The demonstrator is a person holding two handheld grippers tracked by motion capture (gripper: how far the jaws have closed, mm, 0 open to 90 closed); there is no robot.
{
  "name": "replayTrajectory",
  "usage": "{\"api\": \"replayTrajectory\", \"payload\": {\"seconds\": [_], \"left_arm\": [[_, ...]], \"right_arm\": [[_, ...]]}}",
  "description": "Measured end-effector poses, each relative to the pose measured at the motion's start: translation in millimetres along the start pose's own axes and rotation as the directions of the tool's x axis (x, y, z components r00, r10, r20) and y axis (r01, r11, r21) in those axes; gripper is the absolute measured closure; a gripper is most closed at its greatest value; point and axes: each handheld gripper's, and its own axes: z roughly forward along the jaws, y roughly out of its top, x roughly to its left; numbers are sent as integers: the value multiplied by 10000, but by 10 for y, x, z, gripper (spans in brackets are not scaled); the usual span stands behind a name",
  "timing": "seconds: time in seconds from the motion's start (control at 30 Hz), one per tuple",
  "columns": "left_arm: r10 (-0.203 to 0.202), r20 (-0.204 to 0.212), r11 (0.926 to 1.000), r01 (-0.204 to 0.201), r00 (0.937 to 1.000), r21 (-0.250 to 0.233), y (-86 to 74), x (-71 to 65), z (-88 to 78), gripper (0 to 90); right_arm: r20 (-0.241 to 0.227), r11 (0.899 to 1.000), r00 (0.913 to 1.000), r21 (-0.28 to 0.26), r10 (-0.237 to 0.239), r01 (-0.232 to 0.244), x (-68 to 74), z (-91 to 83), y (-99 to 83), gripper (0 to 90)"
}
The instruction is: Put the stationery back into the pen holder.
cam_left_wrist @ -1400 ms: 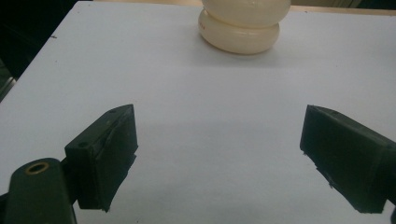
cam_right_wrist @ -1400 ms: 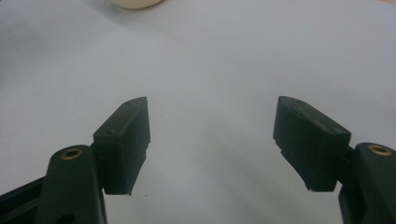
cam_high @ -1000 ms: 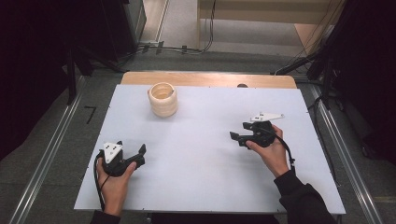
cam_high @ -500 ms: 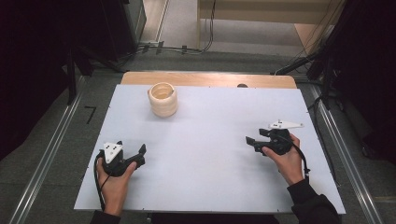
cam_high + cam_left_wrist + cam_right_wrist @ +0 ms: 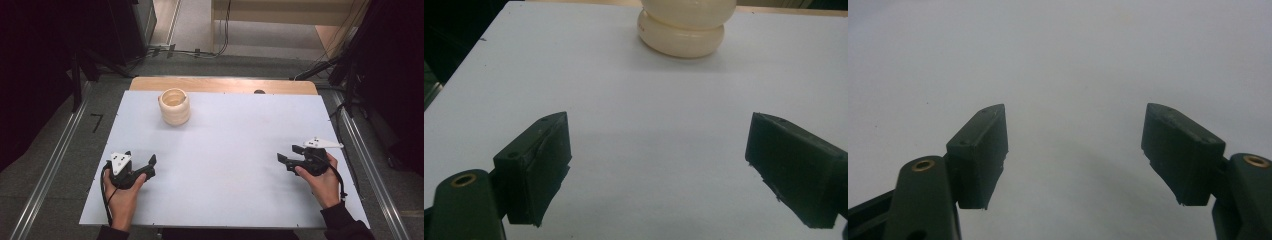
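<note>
Spanning the middle of the high view, the white table (image 5: 225, 165) lay under your hands. The cream ribbed cup (image 5: 174, 106) stood upper left. You held the right gripper (image 5: 289, 156) at right and left gripper (image 5: 142, 161) lower left, jaws wide, empty.

Dim, soft light; dark surroundings
</note>
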Motion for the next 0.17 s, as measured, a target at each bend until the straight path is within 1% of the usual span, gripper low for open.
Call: {"api": "replayTrajectory", "payload": {"seconds": [0.1, 0.17], "left_arm": [[3, 4, 10000, -3, 10000, 11, 0, -1, -1, 115], [7, 1, 10000, -7, 10000, 18, 0, -2, -1, 115]], "right_arm": [[220, 10000, 9998, 47, -17, 16, -39, -64, -73, 235], [292, 10000, 9995, 39, 89, -90, -69, -111, -117, 225]]}}
